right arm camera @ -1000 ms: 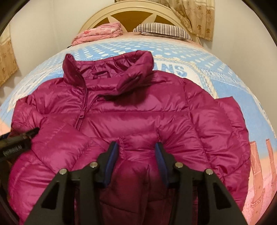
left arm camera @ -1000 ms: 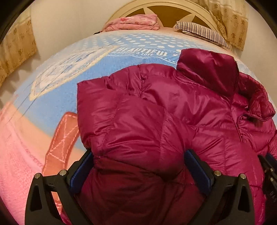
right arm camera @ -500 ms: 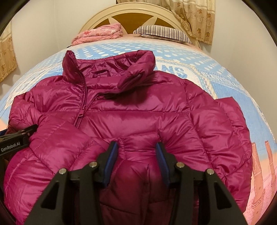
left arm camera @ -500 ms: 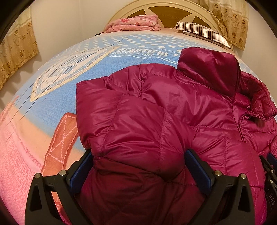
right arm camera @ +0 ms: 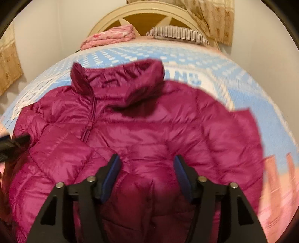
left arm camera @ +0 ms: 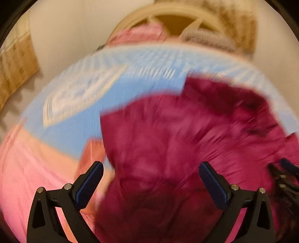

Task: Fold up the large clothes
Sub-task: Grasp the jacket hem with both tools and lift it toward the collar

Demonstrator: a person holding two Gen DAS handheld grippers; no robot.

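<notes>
A magenta puffer jacket lies front up on the bed, collar toward the headboard, both sleeves folded in over the chest. It also shows, blurred, in the left wrist view. My left gripper is open wide over the jacket's lower left part; its left finger stands over the blanket beside the jacket. My right gripper is open, its jaws on either side of a puffed fold at the jacket's lower middle. The left gripper also shows at the left edge of the right wrist view.
A blue, white and pink blanket covers the bed. A folded pink quilt and a striped pillow lie by the cream headboard. Walls and curtains stand on both sides.
My left gripper has pulled back and lifted quickly, blurring its view; the fabric that bulged between its jaws has dropped away. My right gripper has opened wider and backed off a little.
</notes>
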